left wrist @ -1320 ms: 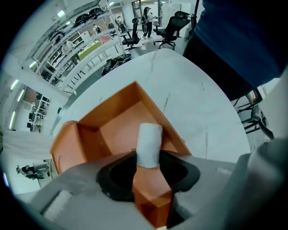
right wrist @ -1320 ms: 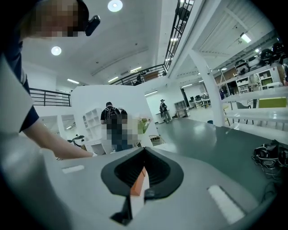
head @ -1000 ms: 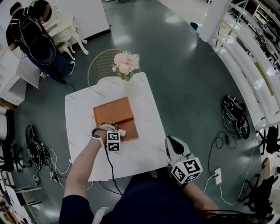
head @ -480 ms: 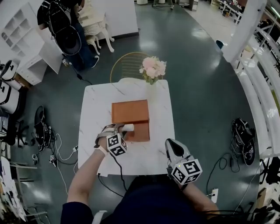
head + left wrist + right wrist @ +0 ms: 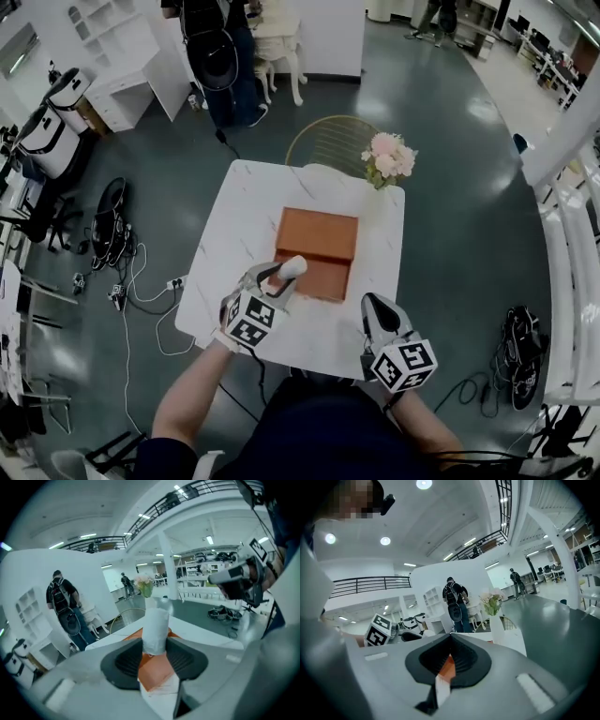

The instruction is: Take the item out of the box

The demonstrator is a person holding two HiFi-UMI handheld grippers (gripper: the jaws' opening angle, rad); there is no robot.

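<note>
An orange box (image 5: 323,234) lies open on the white marble table (image 5: 239,225). My left gripper (image 5: 281,277) hangs above the box's near edge, shut on a white cylindrical item (image 5: 292,267). In the left gripper view the item (image 5: 156,623) stands upright between the dark pads (image 5: 126,660), with the box (image 5: 157,670) below it. My right gripper (image 5: 372,303) sits at the table's near right edge, jaws together and holding nothing. Through its narrow slit in the right gripper view (image 5: 451,641) a sliver of the orange box (image 5: 447,666) shows.
A white vase of pink flowers (image 5: 389,159) stands at the table's far right corner. A gold wire chair (image 5: 333,141) is behind the table. A person with a backpack (image 5: 217,47) stands further back. Cables and a power strip (image 5: 141,281) lie on the floor to the left.
My left gripper has lifted from the box with the white item in its jaws and rolled over. The right gripper drifted a little along the table's near edge.
</note>
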